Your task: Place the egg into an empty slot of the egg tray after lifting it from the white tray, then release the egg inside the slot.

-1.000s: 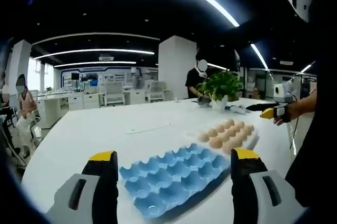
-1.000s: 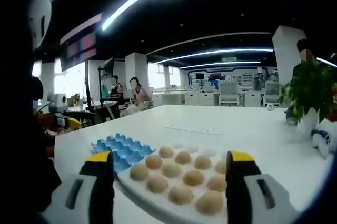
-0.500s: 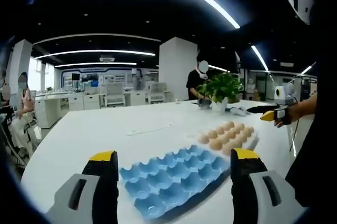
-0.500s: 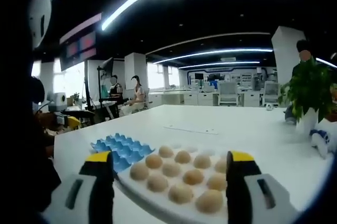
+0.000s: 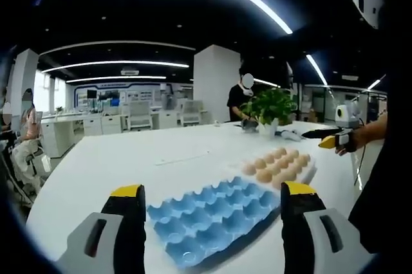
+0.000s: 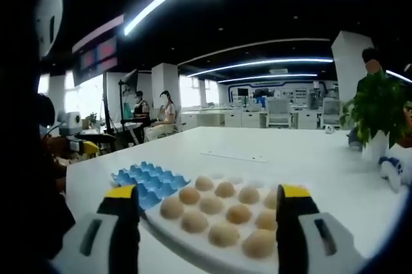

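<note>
- Step in hand: approach, judged from the layout; no egg lifted yet, every visible slot of the blue egg tray (image 5: 209,213) bare.
- Right claw (image 6: 203,213): released, jaws spread wide, nothing between them but air; hanging above the near edge of the white tray (image 6: 193,245), touching nothing.
- Eggs (image 6: 222,213): resting in rows in the white tray, directly ahead of and below the right claw, between its two jaws as the right gripper view frames them; nearest egg (image 6: 259,244) just inside the right jaw's line, apart from it.
- Blue egg tray, from the right claw: ahead and to the left, beyond the left jaw, edge close beside the white tray.
- Left claw (image 5: 209,216): released, jaws equally wide, empty; hovering over the near side of the blue egg tray, no contact.
- White tray, from the left claw: ahead and to the right, past the blue egg tray.
- Desk (image 5: 129,161): white, carrying both trays; potted plant (image 5: 270,107) at the far end, well apart from both claws.
- Next move, as a judgement: lower the right claw over one near egg, jaws on either side of it, close gently, lift straight up.
- Risk, as a judgement: eggs sit close together, so a wide jaw may nudge a neighbour; a hard squeeze may crack the shell.
</note>
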